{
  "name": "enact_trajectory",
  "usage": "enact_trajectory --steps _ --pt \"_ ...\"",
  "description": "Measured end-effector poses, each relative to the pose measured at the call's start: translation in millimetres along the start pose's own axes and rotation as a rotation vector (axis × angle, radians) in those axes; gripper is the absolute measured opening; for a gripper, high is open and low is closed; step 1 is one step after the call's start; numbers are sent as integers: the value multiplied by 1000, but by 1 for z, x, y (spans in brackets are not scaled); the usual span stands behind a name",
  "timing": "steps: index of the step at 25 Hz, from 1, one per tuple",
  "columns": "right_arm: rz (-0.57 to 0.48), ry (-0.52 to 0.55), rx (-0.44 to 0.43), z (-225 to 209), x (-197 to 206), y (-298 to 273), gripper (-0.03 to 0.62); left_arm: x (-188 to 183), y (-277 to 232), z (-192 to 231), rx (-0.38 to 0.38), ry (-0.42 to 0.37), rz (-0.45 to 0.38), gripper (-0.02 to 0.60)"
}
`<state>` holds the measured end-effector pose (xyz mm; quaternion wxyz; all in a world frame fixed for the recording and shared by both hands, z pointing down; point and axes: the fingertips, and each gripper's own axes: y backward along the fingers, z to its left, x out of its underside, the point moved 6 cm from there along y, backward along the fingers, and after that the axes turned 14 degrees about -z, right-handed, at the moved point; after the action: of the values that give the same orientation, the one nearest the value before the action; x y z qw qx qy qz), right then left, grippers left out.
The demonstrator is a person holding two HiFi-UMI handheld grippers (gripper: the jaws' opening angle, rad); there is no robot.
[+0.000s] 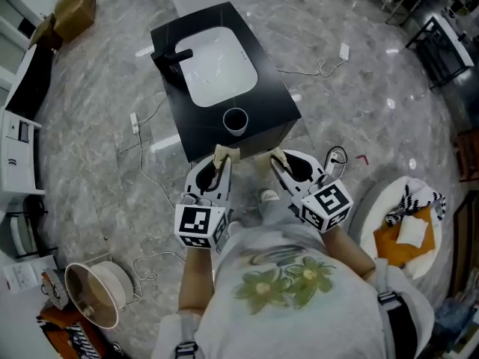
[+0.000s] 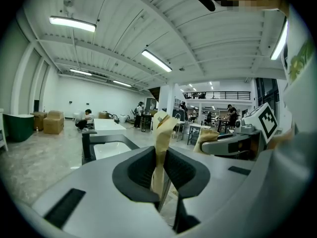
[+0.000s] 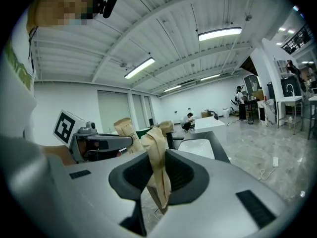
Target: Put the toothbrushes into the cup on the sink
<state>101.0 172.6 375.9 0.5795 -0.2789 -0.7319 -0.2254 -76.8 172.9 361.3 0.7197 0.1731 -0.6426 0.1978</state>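
Note:
A black sink counter (image 1: pixel 277 99) with a white basin (image 1: pixel 217 66) and a black faucet (image 1: pixel 171 57) stands in front of me. A dark cup (image 1: pixel 235 120) sits on its near edge. My left gripper (image 1: pixel 220 163) is shut on a toothbrush in a tan paper wrapper (image 1: pixel 221 154), just short of the counter's near edge. My right gripper (image 1: pixel 279 164) is shut on a second wrapped toothbrush (image 1: pixel 277 155). In the left gripper view the wrapper (image 2: pixel 161 143) stands upright between the pads; in the right gripper view its wrapper (image 3: pixel 156 162) does the same.
A power strip (image 1: pixel 135 122) and cables lie on the marble floor left of the counter. A white tub (image 1: pixel 389 200) with an orange cloth stands at the right, a round beige fan (image 1: pixel 93 294) at lower left, and a cardboard box (image 1: pixel 75 10) at top left.

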Motion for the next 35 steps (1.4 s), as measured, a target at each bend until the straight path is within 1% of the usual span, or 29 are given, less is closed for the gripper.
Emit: enact_trajectory --steps 6,11,16,24,30,35 --pt "17 6 -39 -26 -6 -16 89 -4 -26 4 -43 -4 -12 63" --pt "36 5 -83 -44 -5 -29 89 -13 -41 9 -100 -15 -81 63" --pt "49 6 -125 -61 -5 -38 89 -19 -55 10 -151 -21 -118 63" --pt "64 3 -211 -89 -9 -41 89 -18 -75 2 -244 -38 -143 63" --pt "71 19 -276 -103 -8 -48 89 -13 -78 -3 -320 -41 -156 63" --pt "77 10 -298 -109 -3 -58 89 -7 -81 0 -345 -31 -149 63"
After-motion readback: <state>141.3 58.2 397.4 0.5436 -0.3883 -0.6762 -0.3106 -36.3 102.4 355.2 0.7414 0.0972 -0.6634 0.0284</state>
